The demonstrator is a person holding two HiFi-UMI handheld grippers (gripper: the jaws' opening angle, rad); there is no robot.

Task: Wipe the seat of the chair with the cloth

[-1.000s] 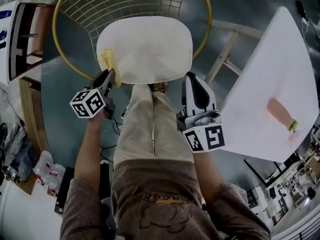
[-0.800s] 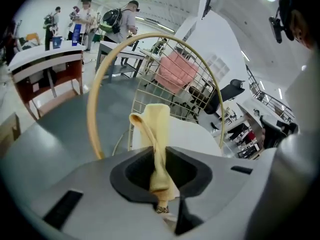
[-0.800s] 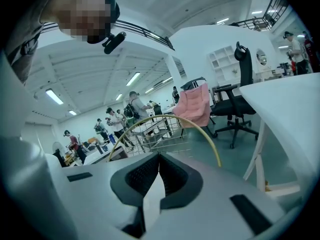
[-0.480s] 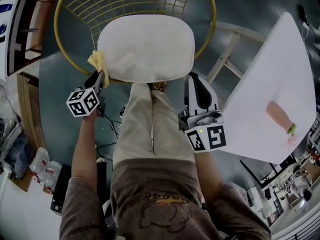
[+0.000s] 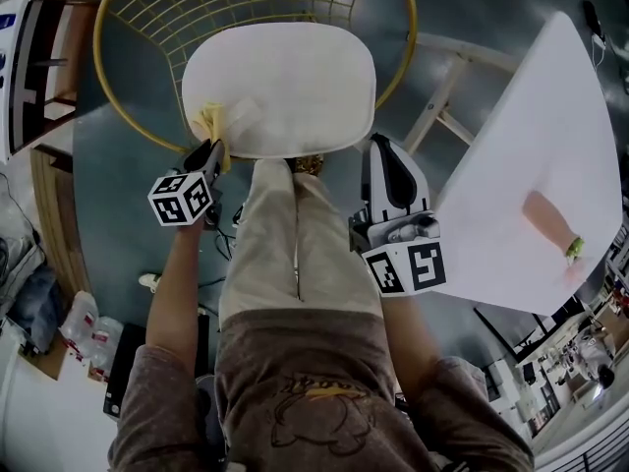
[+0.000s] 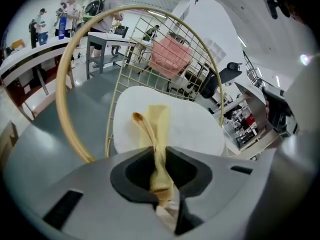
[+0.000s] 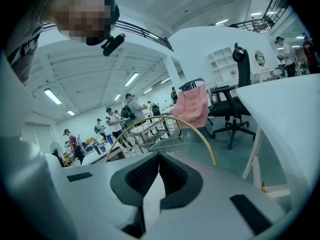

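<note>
The left gripper (image 5: 214,151) is clamped on a bunched yellow cloth (image 6: 156,129). The cloth's free end lies just ahead of the jaws on the white padded seat (image 5: 285,82) of the gold wire chair (image 5: 138,28), and its pinched end is buried between them. The right gripper (image 5: 385,155) is closed on nothing, with the seat's corner just ahead to its left. The chair's wire back is cut off at the head view's top edge.

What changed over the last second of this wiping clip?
The left gripper, shut on the yellow cloth, swung the cloth out past the left edge of the seat, then brought it back onto the seat's front-left corner. The right gripper stayed shut and empty beside the person's leg, and the grip on the cloth did not change.
</note>
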